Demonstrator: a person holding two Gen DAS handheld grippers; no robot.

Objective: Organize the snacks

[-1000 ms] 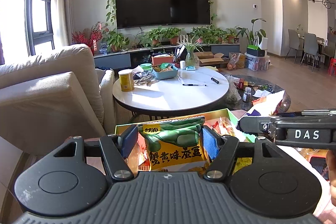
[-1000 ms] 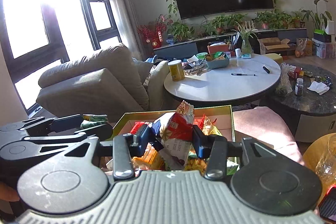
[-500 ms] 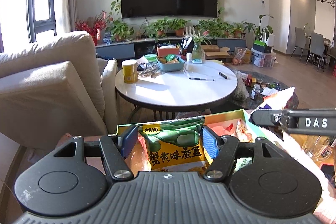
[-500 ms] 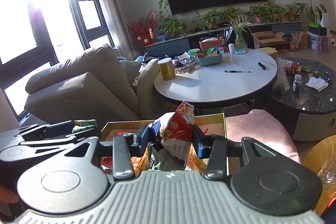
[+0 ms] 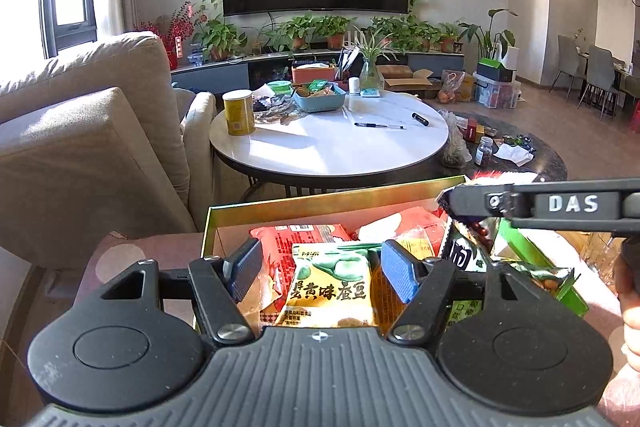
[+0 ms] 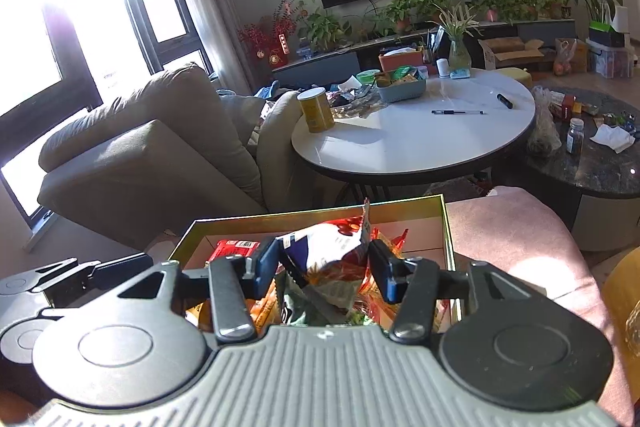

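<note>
Two snack packets (image 5: 330, 285) (image 6: 326, 259) between gripper fingers (image 5: 244, 267) (image 6: 267, 263), above open box (image 5: 320, 201).

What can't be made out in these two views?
- Left gripper: its pads flank the yellow packet; contact is unclear.
- Box: both views, near side and floor hidden by grippers and snacks.
- Right gripper: the red-white bag fills the gap; its lower end is hidden.

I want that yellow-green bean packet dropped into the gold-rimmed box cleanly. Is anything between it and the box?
No separate obstacle shows. The yellow-green bean packet, between the left hand-held gripper's pads, already hangs over the gold-rimmed box. The box is crowded, though: a red packet and other snacks lie under it.
</note>
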